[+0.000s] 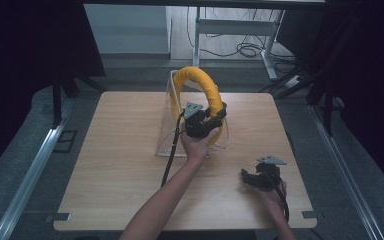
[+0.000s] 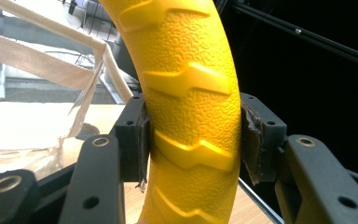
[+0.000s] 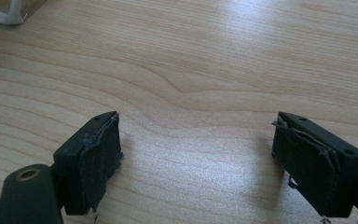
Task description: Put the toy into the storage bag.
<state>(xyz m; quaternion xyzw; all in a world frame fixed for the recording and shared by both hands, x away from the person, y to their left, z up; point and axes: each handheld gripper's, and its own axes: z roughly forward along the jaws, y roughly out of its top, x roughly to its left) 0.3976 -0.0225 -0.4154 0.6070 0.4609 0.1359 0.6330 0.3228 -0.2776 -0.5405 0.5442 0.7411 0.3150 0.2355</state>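
Yellow textured rubber ring with raised tread-like ridges (image 1: 206, 87) stands upright near the middle of the pale wooden counter (image 1: 120, 165), towards its far edge, its lower part sunk in a clear plastic bag with beige webbing straps (image 1: 172, 112). The left hand-held gripper (image 1: 207, 119) is clenched on the ring's right-hand limb: in the left gripper view both pads press the ring's flanks, with the ring (image 2: 191, 107) rising between the jaws and curving away up and left. The ring's plane runs roughly from the far edge to the near edge, and the gripped stretch stands close to vertical, crosswise to the jaws.

The right hand-held gripper (image 1: 252, 177) rests low near the counter's near right corner, well apart from the ring and bag. It is released: in the right gripper view its 2 jaws stand wide, holding nothing, with bare wood grain between them, and a white bag corner (image 3: 7, 14) sits at the upper left.

My judgement is that any lift or lowering of the ring falls to the left hand, which already has it; the right hand lies towards the near right and would have to reach far-left to steady the bag.
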